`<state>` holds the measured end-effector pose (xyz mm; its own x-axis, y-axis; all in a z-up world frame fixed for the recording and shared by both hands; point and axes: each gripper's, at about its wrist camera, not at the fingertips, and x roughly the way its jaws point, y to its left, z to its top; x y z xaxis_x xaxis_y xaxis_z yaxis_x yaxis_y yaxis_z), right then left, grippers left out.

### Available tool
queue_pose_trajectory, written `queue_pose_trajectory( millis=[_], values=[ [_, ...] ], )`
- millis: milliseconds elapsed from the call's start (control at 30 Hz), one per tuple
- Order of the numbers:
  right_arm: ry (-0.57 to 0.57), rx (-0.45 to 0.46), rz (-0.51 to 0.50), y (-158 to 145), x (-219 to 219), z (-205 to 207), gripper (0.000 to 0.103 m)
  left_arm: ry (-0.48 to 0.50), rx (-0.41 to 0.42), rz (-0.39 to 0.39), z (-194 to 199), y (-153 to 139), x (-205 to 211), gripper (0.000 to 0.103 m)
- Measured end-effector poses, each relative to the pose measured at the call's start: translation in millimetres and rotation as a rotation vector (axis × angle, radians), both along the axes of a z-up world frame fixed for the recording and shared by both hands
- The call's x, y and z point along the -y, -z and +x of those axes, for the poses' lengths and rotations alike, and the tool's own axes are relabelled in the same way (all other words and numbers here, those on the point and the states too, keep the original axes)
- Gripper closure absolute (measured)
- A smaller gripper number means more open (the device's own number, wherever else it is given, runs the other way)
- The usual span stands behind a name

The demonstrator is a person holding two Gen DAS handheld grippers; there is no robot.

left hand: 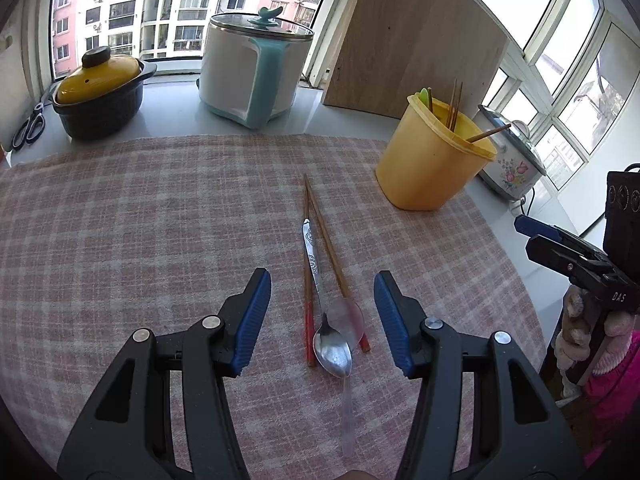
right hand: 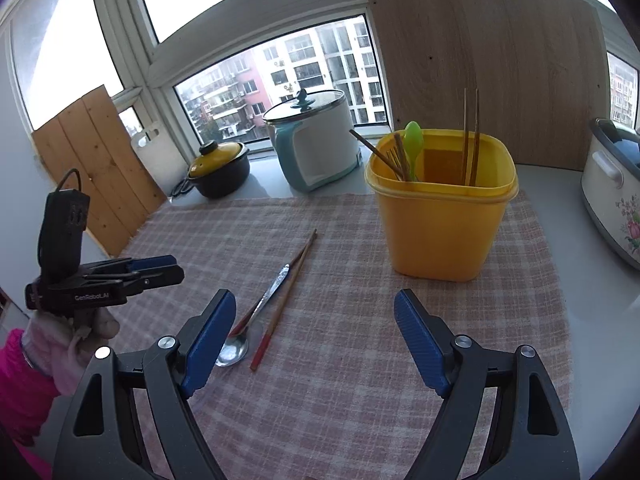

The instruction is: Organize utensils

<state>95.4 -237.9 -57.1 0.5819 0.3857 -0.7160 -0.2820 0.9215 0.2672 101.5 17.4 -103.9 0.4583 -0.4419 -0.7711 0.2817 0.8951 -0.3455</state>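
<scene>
So the metal spoon [left hand: 326, 320] lay flat on the checked cloth [left hand: 160, 220], right between the left claw [left hand: 322, 300] fingers and a bit ahead of them, bowl end nearest the claw. A pair of wooden chopsticks [left hand: 320, 240] with red ends lay alongside it, one on each side of the handle, tips meeting farther out. A clear plastic spoon [left hand: 347, 328] overlapped the metal bowl, with its handle running back toward the claw. The left claw was open, gripping nothing, hovering over the cloth with the spoon bowl in the gap.

From the right claw [right hand: 316, 320] the same spoon and chopsticks sat ahead and off to its left, just beyond its left finger. That claw was spread wide too, with only cloth between its pads. The yellow tub [right hand: 440, 216] stood ahead of it and slightly right, already holding more chopsticks and a green spoon [right hand: 413, 140].

Farther back on the bench [left hand: 168, 120] were a white and teal cooker [left hand: 252, 72], a yellow-lidded pot [left hand: 100, 92] and a wooden board [right hand: 480, 60] against the window.
</scene>
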Motion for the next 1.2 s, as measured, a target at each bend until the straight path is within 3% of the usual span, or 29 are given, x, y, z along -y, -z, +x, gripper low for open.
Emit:
queue_pose_trajectory(
  millis=[233,433,500,800,1200],
  values=[
    [-0.052,-0.114,0.023,32.6,-26.8,8.5,0.052,-0.003,-0.117,-0.047,-16.0,36.3,-1.1,0.048],
    [-0.123,-0.208,0.035,56.1,-47.6,16.2,0.074,-0.016,-0.179,-0.081,-26.0,52.9,0.6,0.06],
    [-0.136,-0.225,0.033,61.6,-52.5,18.9,0.077,-0.017,-0.194,-0.083,-26.1,55.7,0.4,0.065],
    [-0.168,-0.305,0.039,87.2,-72.5,29.6,0.089,-0.024,-0.261,-0.12,-26.3,67.8,2.2,0.067],
    [-0.161,-0.365,0.03,112.0,-82.6,38.5,0.092,-0.013,-0.306,-0.115,-25.3,80.5,9.1,0.072]
  ],
)
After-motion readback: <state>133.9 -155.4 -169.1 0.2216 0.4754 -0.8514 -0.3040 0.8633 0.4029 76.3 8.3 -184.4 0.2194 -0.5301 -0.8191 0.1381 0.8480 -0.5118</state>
